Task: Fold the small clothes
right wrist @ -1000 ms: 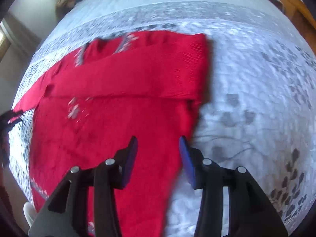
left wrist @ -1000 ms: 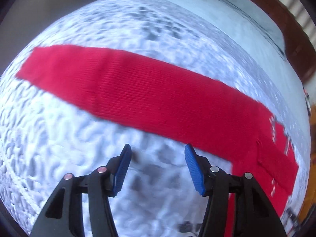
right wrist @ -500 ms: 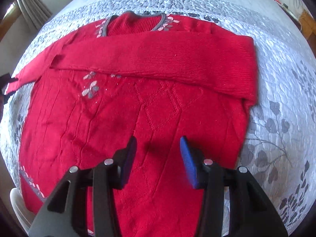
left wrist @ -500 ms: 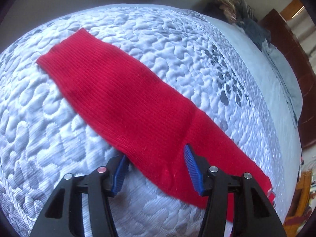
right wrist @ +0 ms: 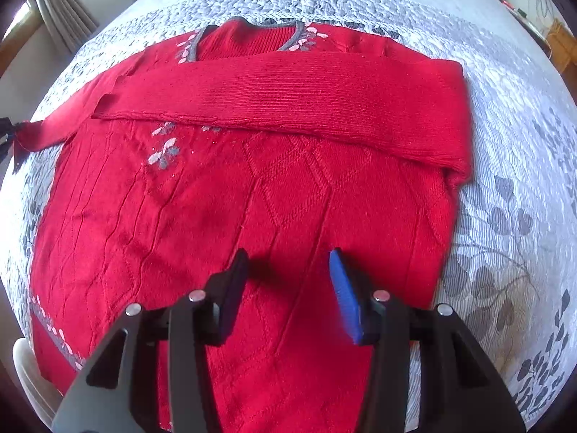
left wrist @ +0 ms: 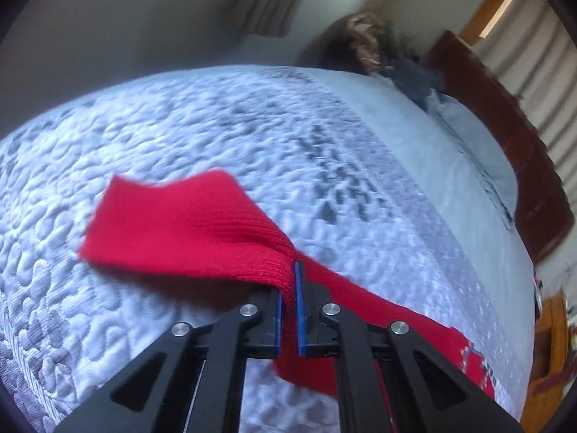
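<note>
A red knit sweater [right wrist: 223,209] with a grey neckline lies flat on the quilted bedspread [right wrist: 512,166]. One sleeve [right wrist: 288,97] is folded across the chest. The other sleeve [left wrist: 187,238] stretches out to the left. My left gripper [left wrist: 287,288] is shut on that sleeve partway along it and holds it lifted off the bed, the cuff end hanging free. The left gripper also shows at the far left of the right wrist view [right wrist: 7,137]. My right gripper [right wrist: 288,274] is open and empty, hovering over the lower body of the sweater.
The grey-white quilt [left wrist: 180,126] covers the whole bed. A dark wooden headboard [left wrist: 512,144] and a pile of clothes [left wrist: 389,57] lie at the far end. Wooden furniture [left wrist: 548,342] stands at the right.
My left gripper has closed on the outstretched sleeve and lifted it off the bed. My right gripper has drifted over the sweater body and stays open.
</note>
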Demonstrator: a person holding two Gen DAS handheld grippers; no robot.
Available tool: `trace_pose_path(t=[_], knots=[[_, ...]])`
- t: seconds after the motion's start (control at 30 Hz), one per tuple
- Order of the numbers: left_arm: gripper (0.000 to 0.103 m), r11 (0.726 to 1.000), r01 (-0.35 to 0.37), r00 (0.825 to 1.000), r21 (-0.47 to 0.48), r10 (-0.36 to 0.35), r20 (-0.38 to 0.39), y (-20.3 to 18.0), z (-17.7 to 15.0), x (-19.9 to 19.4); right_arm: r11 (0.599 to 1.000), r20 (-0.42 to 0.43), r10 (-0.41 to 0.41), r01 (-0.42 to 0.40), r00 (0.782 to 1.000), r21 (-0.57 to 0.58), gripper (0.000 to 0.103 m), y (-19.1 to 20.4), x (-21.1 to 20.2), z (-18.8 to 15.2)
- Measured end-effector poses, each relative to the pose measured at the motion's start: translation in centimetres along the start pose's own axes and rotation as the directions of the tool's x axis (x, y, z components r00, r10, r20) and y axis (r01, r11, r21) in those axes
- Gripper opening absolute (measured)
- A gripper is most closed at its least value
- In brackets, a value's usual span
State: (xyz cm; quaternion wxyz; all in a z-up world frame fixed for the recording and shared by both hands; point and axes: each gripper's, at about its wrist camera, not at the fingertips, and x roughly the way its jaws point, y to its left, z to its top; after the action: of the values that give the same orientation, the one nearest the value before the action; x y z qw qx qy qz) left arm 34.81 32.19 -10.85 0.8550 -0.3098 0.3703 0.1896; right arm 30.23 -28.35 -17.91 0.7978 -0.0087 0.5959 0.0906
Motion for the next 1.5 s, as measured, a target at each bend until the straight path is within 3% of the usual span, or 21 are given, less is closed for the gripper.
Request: trace_pose_path(t=[0.17,0.3,0.47,0.77,0.9,1.0,1.07,1.13,1.17,1.23,1.3,1.43,1.5], knots=[[0.006,0.987,0.109,0.994,0.118,-0.110,-0.005,-5.8,-1.7,-1.8,1.000,0.010,-0.001,0.001,1.000,0.007,0.047,-0.3,-0.6,-0.3],[0.006,0.961,0.189,0.982,0.201,-0.187,-0.029,-10.7,-3.8,-3.0,1.000,0.022,0.004,-0.004,1.000,0.019,0.047,-0.7,-1.1,-0.7],[0.006,0.913,0.265,0.964,0.312,-0.260,-0.057,-17.0,-7.3,-4.2,0.999,0.033,0.011,-0.012,0.999,0.036,0.047,-1.4,-1.5,-1.0],[0.005,0.833,0.396,0.918,0.385,-0.359,-0.168,-25.7,-14.9,-4.0,0.999,0.041,0.019,-0.021,0.999,0.046,0.047,-1.7,-1.4,-1.6],[0.005,0.800,0.417,0.909,0.431,-0.352,-0.225,-28.5,-18.4,-3.1,0.998,0.040,0.027,-0.029,0.999,0.052,0.048,-1.9,-1.3,-1.6],[0.005,0.775,0.421,0.901,0.471,-0.298,-0.315,-29.9,-21.3,-1.1,0.998,0.033,0.035,-0.037,0.999,0.057,0.050,-2.1,-1.2,-1.8],[0.006,0.762,0.409,0.892,0.502,-0.217,-0.397,-30.4,-23.7,0.8,0.998,0.029,0.039,-0.040,0.999,0.058,0.050,-2.3,-1.1,-1.8],[0.006,0.746,0.419,0.867,0.518,-0.158,-0.473,-29.9,-25.6,2.5,0.997,0.025,0.041,-0.042,0.999,0.059,0.050,-2.4,-0.9,-1.8],[0.006,0.739,0.414,0.864,0.532,-0.134,-0.486,-29.5,-26.3,2.7,0.997,0.025,0.043,-0.044,0.999,0.060,0.050,-2.4,-0.9,-1.8],[0.011,0.723,0.405,0.866,0.560,-0.108,-0.488,-28.4,-26.8,2.3,0.997,0.022,0.045,-0.046,0.999,0.058,0.051,-2.4,-0.7,-1.8],[0.028,0.716,0.400,0.874,0.572,-0.110,-0.474,-27.1,-26.2,1.0,0.998,0.017,0.042,-0.043,0.999,0.053,0.051,-2.4,-0.6,-1.7],[0.035,0.690,0.399,0.893,0.604,-0.143,-0.427,-24.0,-23.8,-2.6,0.998,0.013,0.019,-0.020,1.000,0.054,0.052,-1.9,-0.8,-1.3],[0.036,0.706,0.349,0.916,0.616,-0.118,-0.383,-22.3,-21.9,-3.3,0.998,0.033,0.028,-0.030,0.999,0.053,0.052,-1.1,-1.5,-1.0]])
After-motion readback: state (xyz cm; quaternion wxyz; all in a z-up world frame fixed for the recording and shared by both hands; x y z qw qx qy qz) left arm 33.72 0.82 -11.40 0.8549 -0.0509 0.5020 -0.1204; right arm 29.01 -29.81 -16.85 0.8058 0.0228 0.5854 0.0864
